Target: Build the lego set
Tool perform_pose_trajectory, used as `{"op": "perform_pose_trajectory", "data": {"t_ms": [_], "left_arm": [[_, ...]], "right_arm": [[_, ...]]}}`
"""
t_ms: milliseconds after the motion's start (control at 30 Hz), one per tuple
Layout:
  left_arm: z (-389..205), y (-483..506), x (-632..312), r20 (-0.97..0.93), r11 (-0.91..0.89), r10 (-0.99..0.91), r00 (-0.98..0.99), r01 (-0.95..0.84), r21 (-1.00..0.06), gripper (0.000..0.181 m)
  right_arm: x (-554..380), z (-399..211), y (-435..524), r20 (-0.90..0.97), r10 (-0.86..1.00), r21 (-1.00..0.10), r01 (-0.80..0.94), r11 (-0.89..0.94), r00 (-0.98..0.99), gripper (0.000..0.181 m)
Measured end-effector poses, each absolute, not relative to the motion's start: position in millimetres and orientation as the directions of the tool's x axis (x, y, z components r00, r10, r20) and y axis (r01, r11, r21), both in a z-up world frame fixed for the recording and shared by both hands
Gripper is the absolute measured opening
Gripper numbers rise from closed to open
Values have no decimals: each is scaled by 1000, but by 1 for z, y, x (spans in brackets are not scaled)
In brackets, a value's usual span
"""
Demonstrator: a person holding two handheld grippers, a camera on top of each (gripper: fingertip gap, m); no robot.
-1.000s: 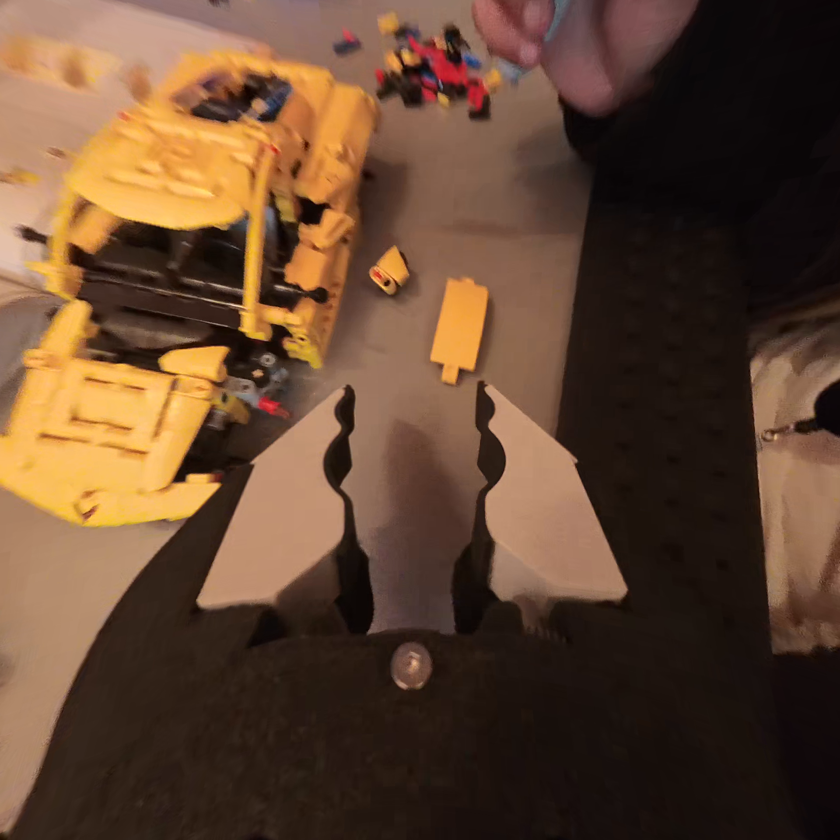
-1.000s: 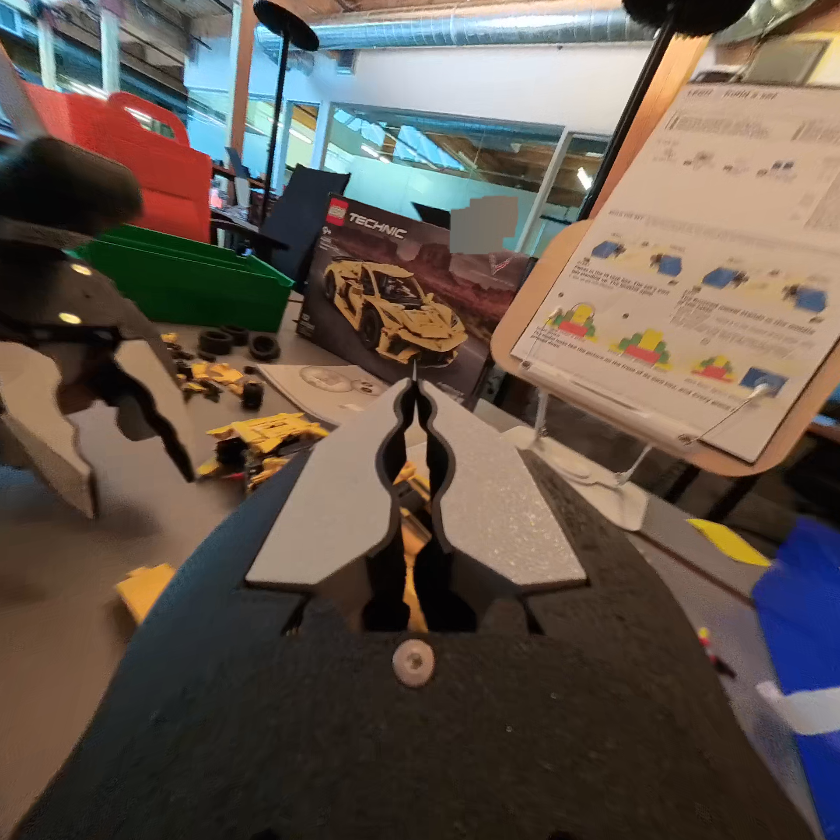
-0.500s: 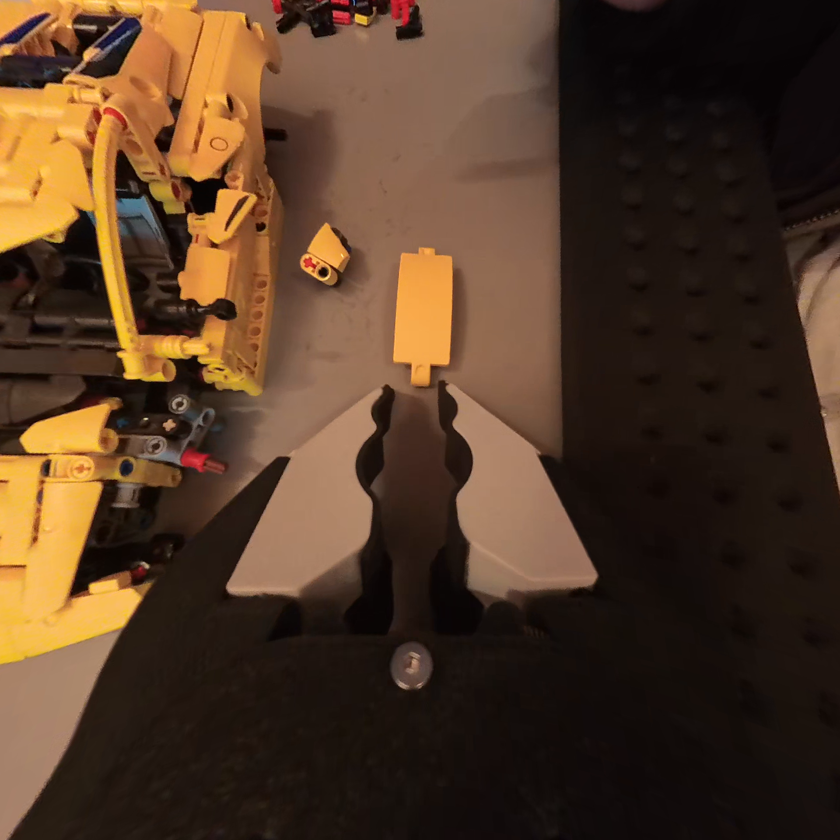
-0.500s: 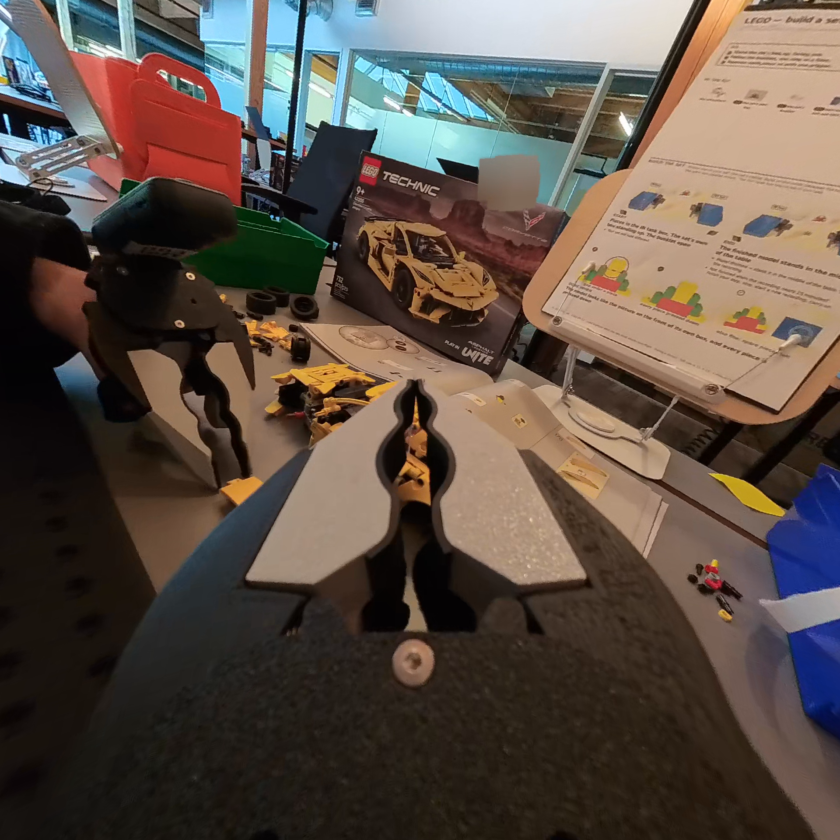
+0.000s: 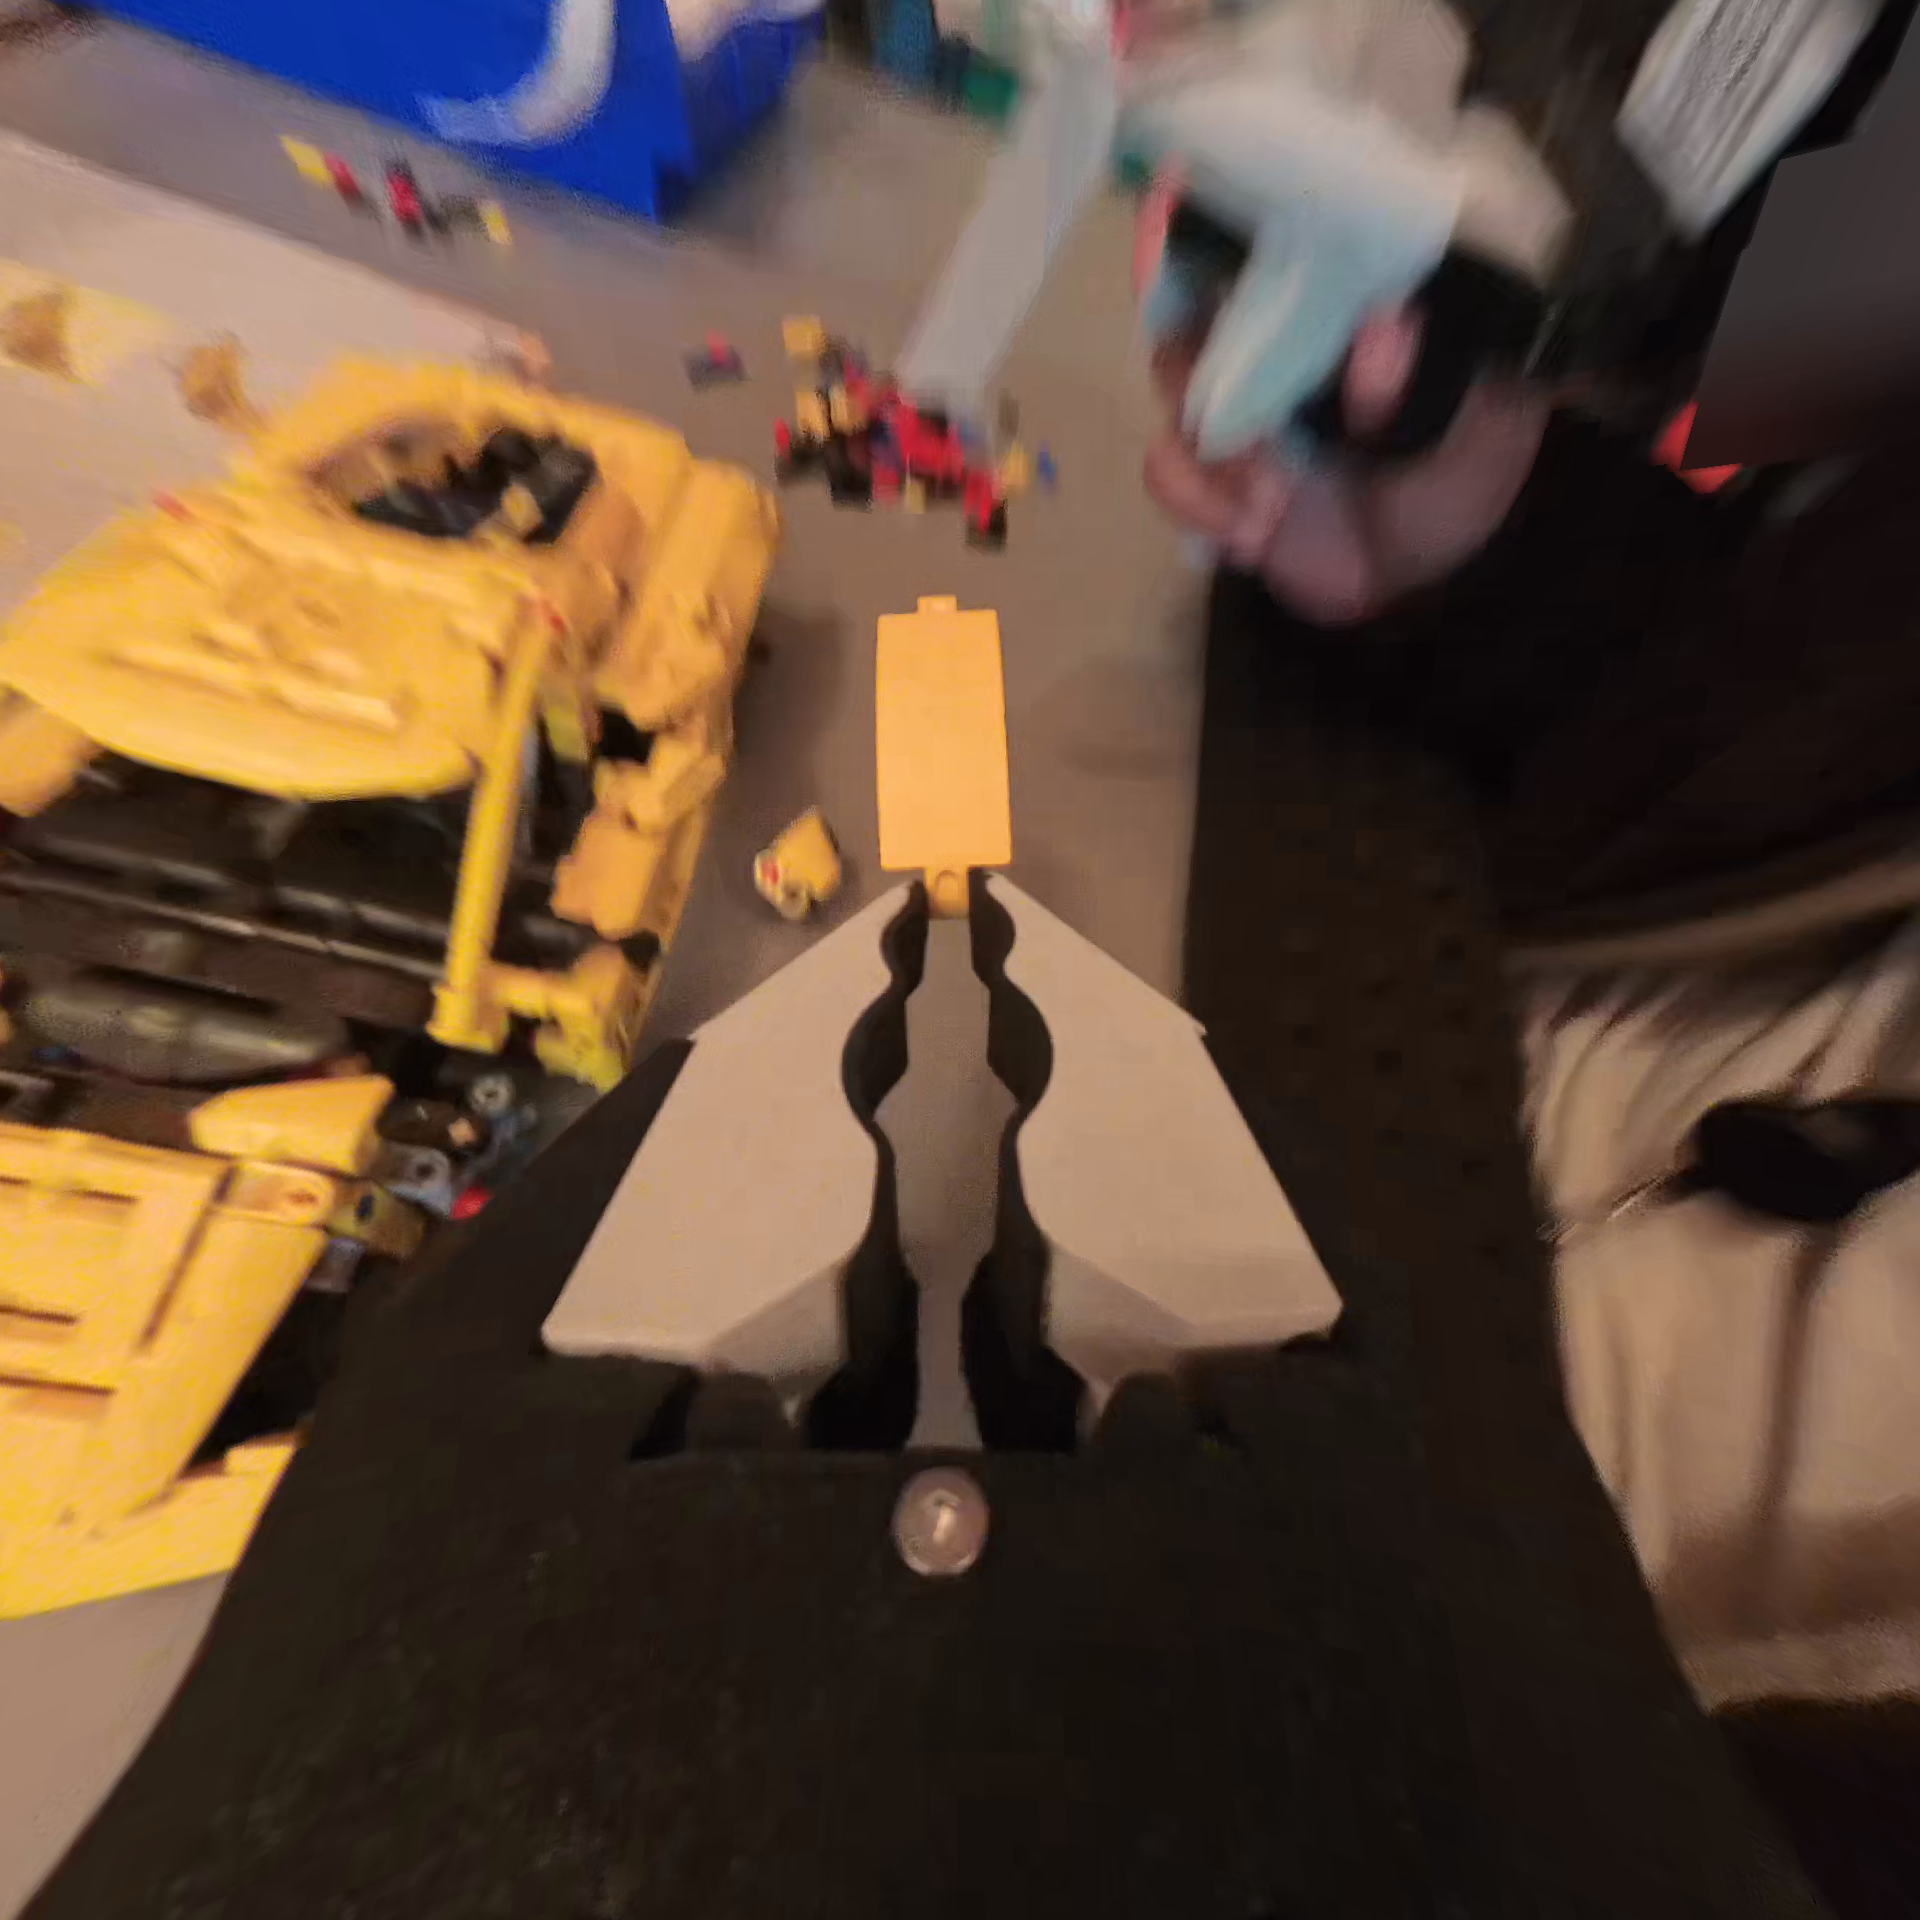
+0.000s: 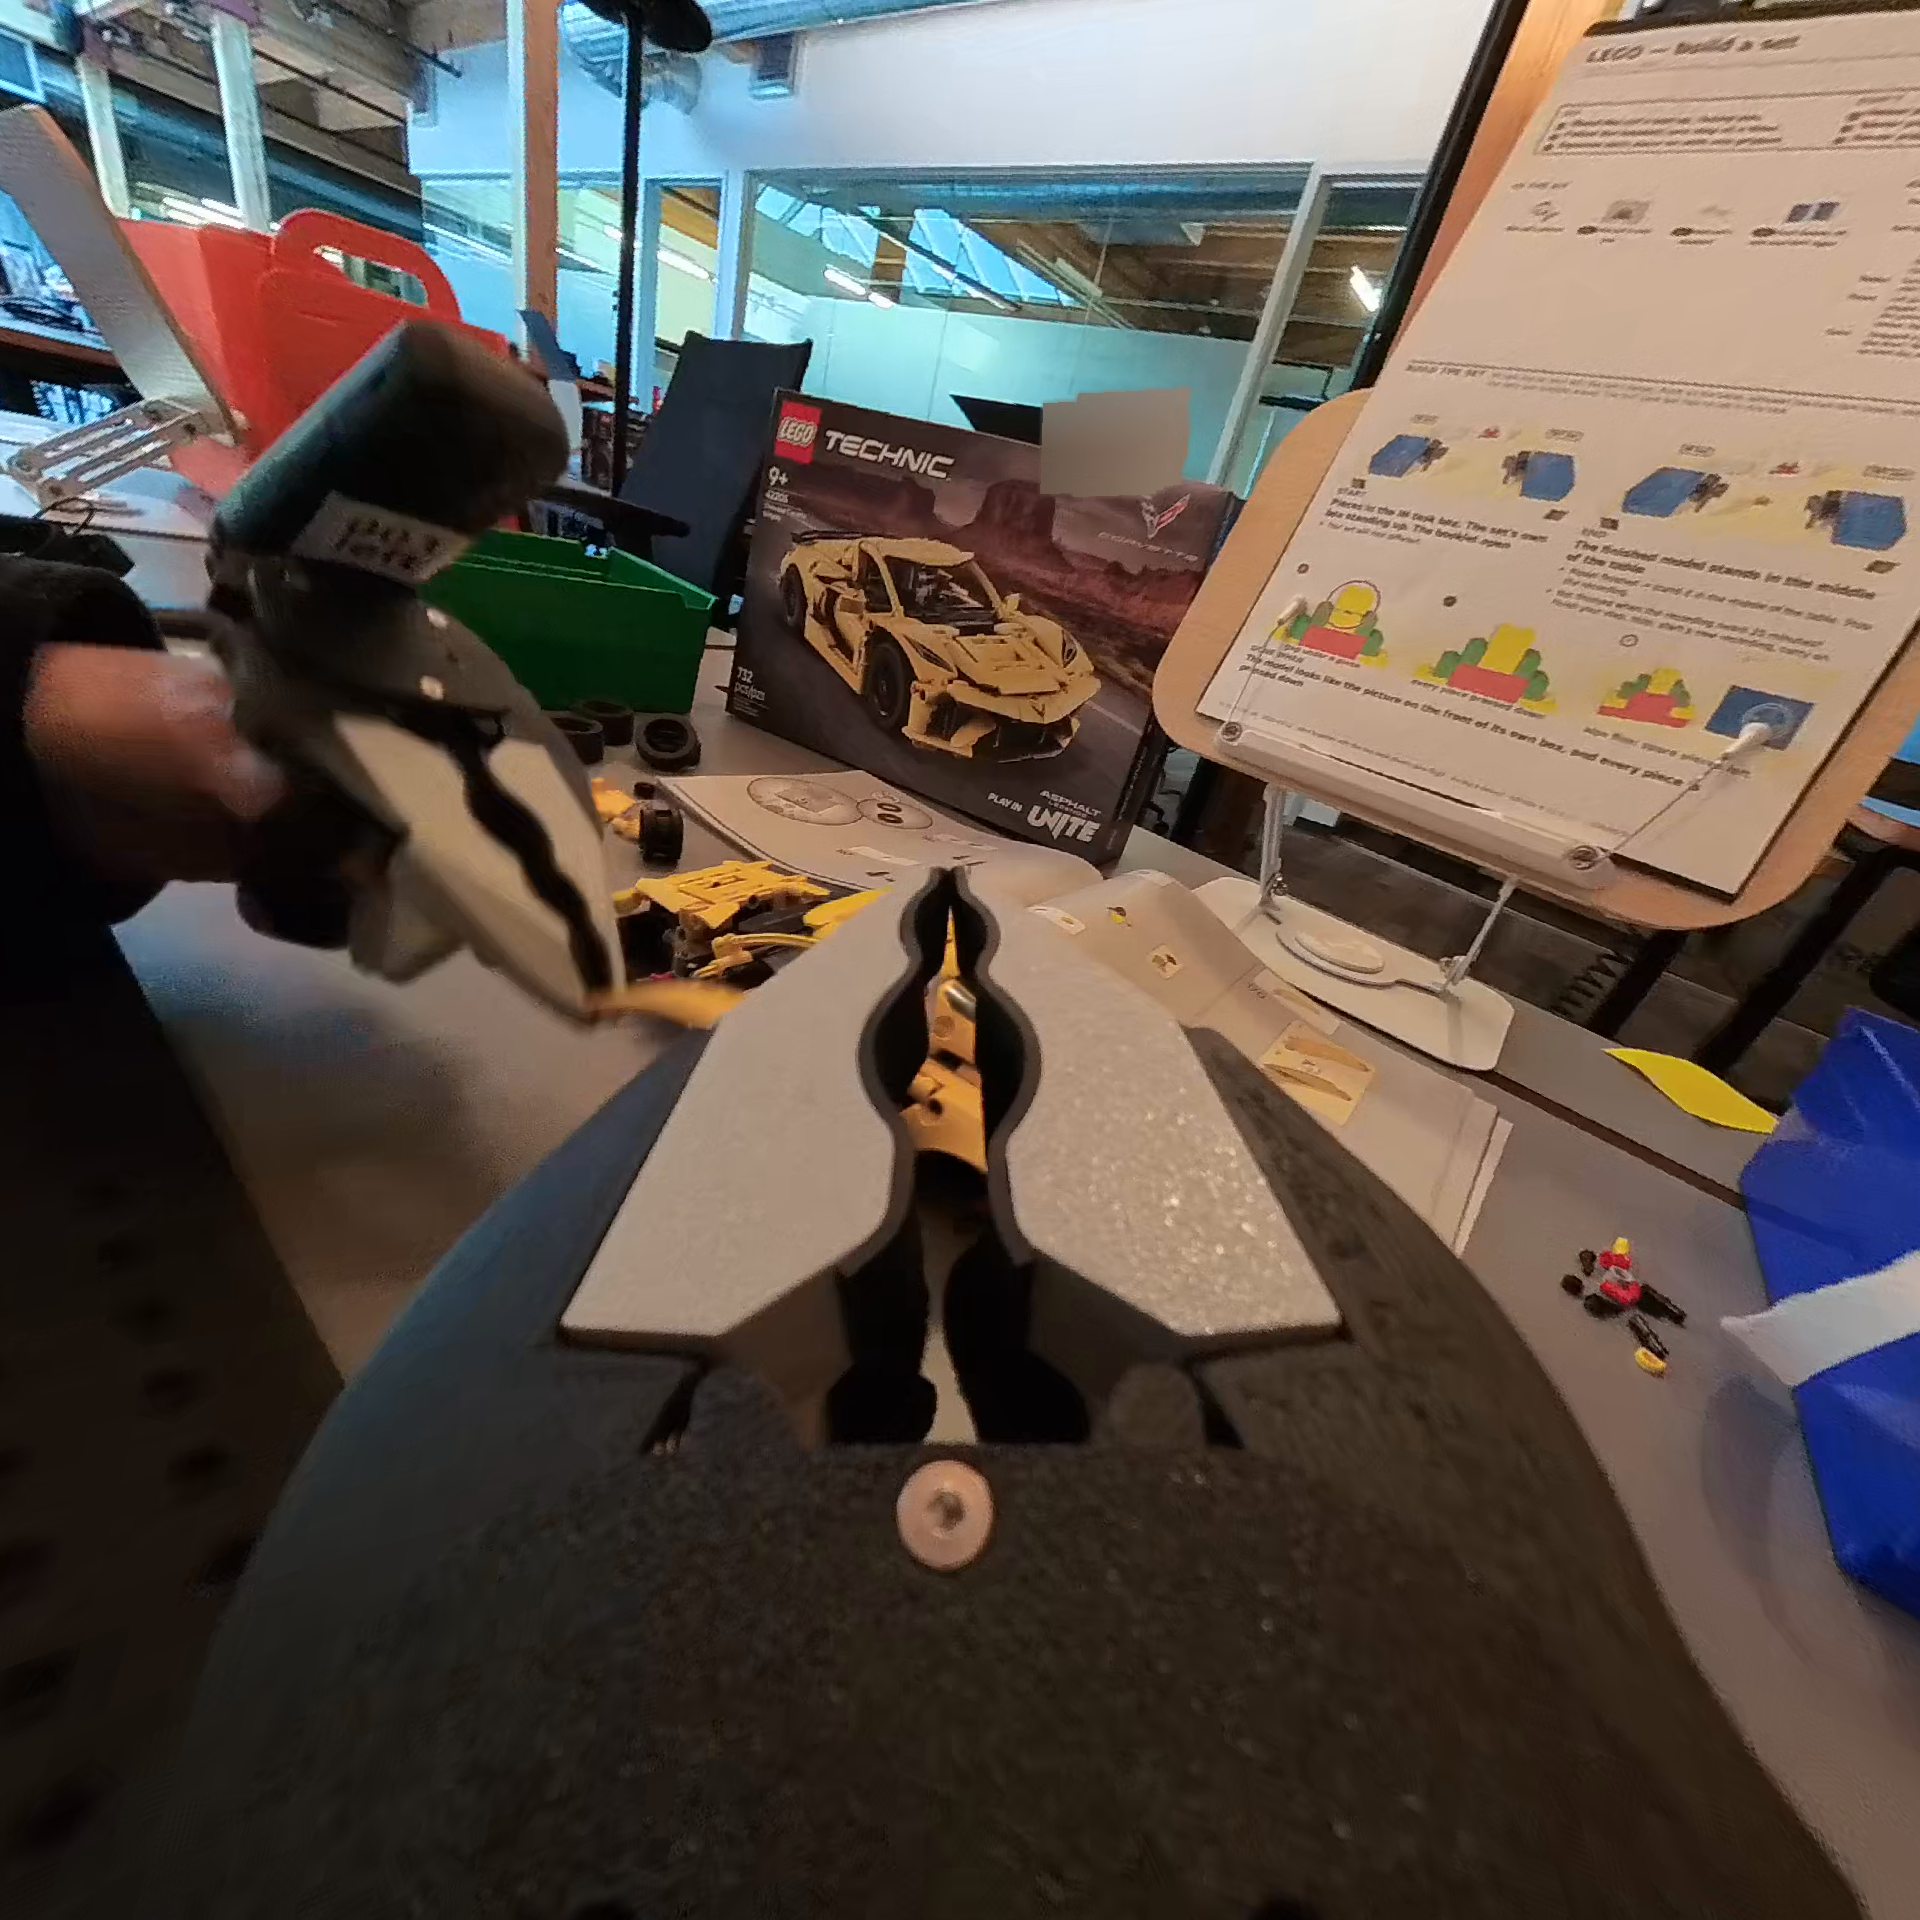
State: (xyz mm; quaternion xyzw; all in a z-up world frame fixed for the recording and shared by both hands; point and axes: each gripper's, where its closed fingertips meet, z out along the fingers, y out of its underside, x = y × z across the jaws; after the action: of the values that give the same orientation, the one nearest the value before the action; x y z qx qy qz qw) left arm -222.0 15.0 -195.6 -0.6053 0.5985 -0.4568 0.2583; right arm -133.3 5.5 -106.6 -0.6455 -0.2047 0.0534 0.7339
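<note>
Left gripper [image 5: 945, 891] is pinching the small tab of the flat yellow panel [image 5: 942, 738], just beside the half-built yellow car [image 5: 343, 790], bare grey table [image 5: 1101, 665] beyond. Right gripper [image 6: 951, 883] looks closed, nothing held, near the dark mat's [image 6: 125, 1299] edge.

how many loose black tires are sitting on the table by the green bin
4 visible: three tires clustered before the green bin, one nearer, beside the booklet. The left gripper may hide more.

Left wrist view dim, warm-tinted and motion-blurred; right wrist view bright, daylit, sharp, bowed at edges.
</note>
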Motion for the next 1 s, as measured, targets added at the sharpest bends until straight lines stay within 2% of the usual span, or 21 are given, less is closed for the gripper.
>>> {"op": "perform_pose_trajectory", "data": {"t_ms": [100, 167, 233, 367, 533, 567, 633, 700, 767, 1000], "left_arm": [[-133, 47, -213, 397, -359, -915, -73, -300, -884, 7], [-116, 78, -206, 466, -447, -885, -7, -268, -853, 8], [-117, 108, -199, 501, -499, -863, 67, -269, -823, 7], [-126, 127, -189, 662, -641, -749, 21, -274, -717, 7], [-126, 130, -189, 717, -690, -697, -27, -248, -680, 7], [-126, 131, -190, 710, -685, -704, -22, -246, -686, 7], [-126, 128, -190, 616, -592, -788, -15, -256, -764, 7], [-129, 127, -190, 430, -419, -903, 29, -285, -862, 7], [-126, 124, -189, 283, -282, -958, 40, -293, -914, 7], [-113, 112, -185, 67, -73, -997, 30, -292, -954, 7]], "right_arm": [[-126, -104, 6, 213, 318, -972, 167, 166, 924, 0], [-125, -104, 6, 198, 319, -975, 154, 159, 927, 0], [-124, -104, 6, 196, 318, -976, 152, 157, 928, 0], [-123, -106, 6, 184, 320, -979, 143, 147, 929, 0], [-122, -106, 6, 173, 322, -981, 133, 143, 931, 0], [-122, -106, 6, 172, 323, -981, 131, 144, 931, 0], [-121, -105, 6, 169, 322, -981, 127, 147, 932, 0], [-121, -105, 7, 167, 321, -981, 126, 146, 932, 0], [-121, -106, 7, 168, 320, -981, 127, 144, 933, 0], [-122, -108, 9, 172, 321, -982, 135, 136, 931, 0]]}}
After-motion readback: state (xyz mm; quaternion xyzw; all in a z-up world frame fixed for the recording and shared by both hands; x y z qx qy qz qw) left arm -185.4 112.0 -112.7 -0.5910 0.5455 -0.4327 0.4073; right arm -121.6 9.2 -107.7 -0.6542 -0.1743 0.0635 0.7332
